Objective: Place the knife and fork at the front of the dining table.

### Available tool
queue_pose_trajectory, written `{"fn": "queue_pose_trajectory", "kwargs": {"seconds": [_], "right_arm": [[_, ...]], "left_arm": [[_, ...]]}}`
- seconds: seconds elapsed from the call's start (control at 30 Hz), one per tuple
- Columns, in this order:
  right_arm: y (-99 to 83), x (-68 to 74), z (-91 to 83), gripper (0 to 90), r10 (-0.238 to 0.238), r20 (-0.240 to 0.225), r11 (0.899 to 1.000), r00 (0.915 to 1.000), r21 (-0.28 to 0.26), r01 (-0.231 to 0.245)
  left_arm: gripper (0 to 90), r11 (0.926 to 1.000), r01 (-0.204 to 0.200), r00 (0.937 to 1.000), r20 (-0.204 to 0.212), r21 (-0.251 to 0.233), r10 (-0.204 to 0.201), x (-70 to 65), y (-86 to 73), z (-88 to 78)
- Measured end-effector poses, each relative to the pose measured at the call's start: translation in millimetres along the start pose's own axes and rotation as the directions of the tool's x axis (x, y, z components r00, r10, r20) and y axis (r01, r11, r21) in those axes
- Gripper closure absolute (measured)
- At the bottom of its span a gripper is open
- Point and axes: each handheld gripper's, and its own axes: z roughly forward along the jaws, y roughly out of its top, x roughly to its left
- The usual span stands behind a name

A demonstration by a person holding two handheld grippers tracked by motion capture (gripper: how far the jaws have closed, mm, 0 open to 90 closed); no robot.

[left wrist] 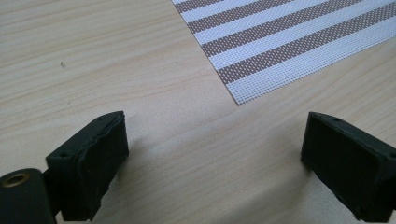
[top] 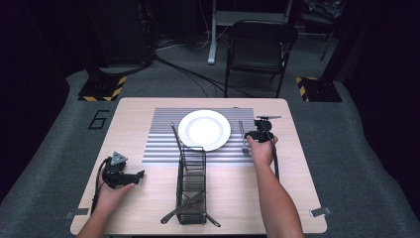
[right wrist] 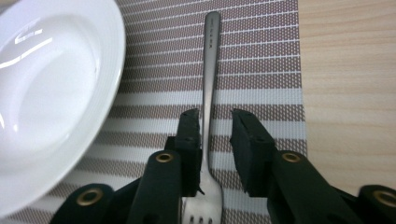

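A steel fork (right wrist: pixel 210 60) lies flat on the striped place mat (right wrist: pixel 261 60), to the right of a white plate (right wrist: pixel 51 102). My right gripper (right wrist: pixel 215 123) hangs just over the fork's neck, jaws a little apart; the fork lies between them and is not pinched. From above, the fork (top: pixel 243 136) lies right of the plate (top: pixel 204 130), with my right gripper (top: pixel 255 134) over it. Near the table's front left, my left gripper (top: pixel 134 176) rests with its jaws wide open. Nothing but bare wood lies between the jaws of my left gripper (left wrist: pixel 215 140), near the mat's corner (left wrist: pixel 280 42).
A black wire cutlery rack (top: pixel 191 183) stands in front of the plate, with crossed utensils (top: pixel 190 207) at its near end. Another long utensil (top: pixel 177 139) lies on the mat left of the plate. A folding chair (top: pixel 257 49) stands beyond the table.
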Motion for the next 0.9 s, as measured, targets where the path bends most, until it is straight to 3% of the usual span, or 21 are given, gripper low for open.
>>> {"fn": "queue_pose_trajectory", "kwargs": {"seconds": [0.17, 0.33, 0.4, 0.43, 0.47, 0.53, 0.57, 0.67, 0.73, 0.9], "right_arm": [[-13.9, 0.5, -15.6, 65.6, -0.027, -0.026, 0.999, 0.9993, -0.029, 0.026], [-28.8, 5.3, -27.2, 57.3, -0.1, -0.023, 0.994, 0.9947, -0.04, 0.099], [-42.4, 10.0, -36.3, 57.0, -0.167, -0.017, 0.983, 0.9858, -0.076, 0.165], [-42.4, 10.0, -36.3, 57.0, -0.167, -0.017, 0.983, 0.9858, -0.076, 0.165], [-49.7, 13.3, -42.3, 57.3, -0.212, -0.018, 0.973, 0.9772, -0.095, 0.209], [-55.3, 15.5, -48.6, 57.7, -0.255, -0.023, 0.962, 0.9667, -0.111, 0.251], [-58.1, 17.5, -52.1, 57.7, -0.254, -0.033, 0.962, 0.9667, -0.112, 0.249], [-68.0, 21.2, -61.4, 56.7, -0.288, -0.043, 0.951, 0.9565, -0.13, 0.281], [-75.5, 24.9, -65.7, 55.1, -0.305, -0.032, 0.946, 0.9519, -0.124, 0.299], [-87.8, 27.4, -72.7, 54.6, -0.322, -0.059, 0.941, 0.945, -0.127, 0.313]], "left_arm": [[16.5, 0.9996, 0.013, 0.9998, -0.017, -0.023, -0.013, -0.5, -0.9, -1.3], [24.2, 0.999, 0.031, 0.9991, -0.028, -0.031, -0.032, -0.8, -1.0, -2.8], [33.0, 0.9981, 0.039, 0.9987, -0.031, -0.048, -0.041, -1.3, -1.8, -3.2], [34.3, 0.9981, 0.039, 0.9987, -0.031, -0.048, -0.041, -1.3, -1.8, -3.2], [35.4, 0.9977, 0.041, 0.9985, -0.035, -0.054, -0.043, -1.1, -1.9, -3.5], [37.6, 0.9981, 0.04, 0.9986, -0.033, -0.047, -0.041, -0.7, -1.8, -4.2], [38.5, 0.9984, 0.042, 0.9985, -0.034, -0.038, -0.043, -0.5, -1.5, -5.5], [42.5, 0.9979, 0.053, 0.998, -0.032, -0.038, -0.054, -1.2, -1.5, -6.5], [43.3, 0.9976, 0.062, 0.9978, -0.022, -0.032, -0.063, -1.0, -0.8, -8.5], [46.1, 0.996, 0.077, 0.997, -0.004, -0.044, -0.077, -3.9, 1.2, -12.2]]}}
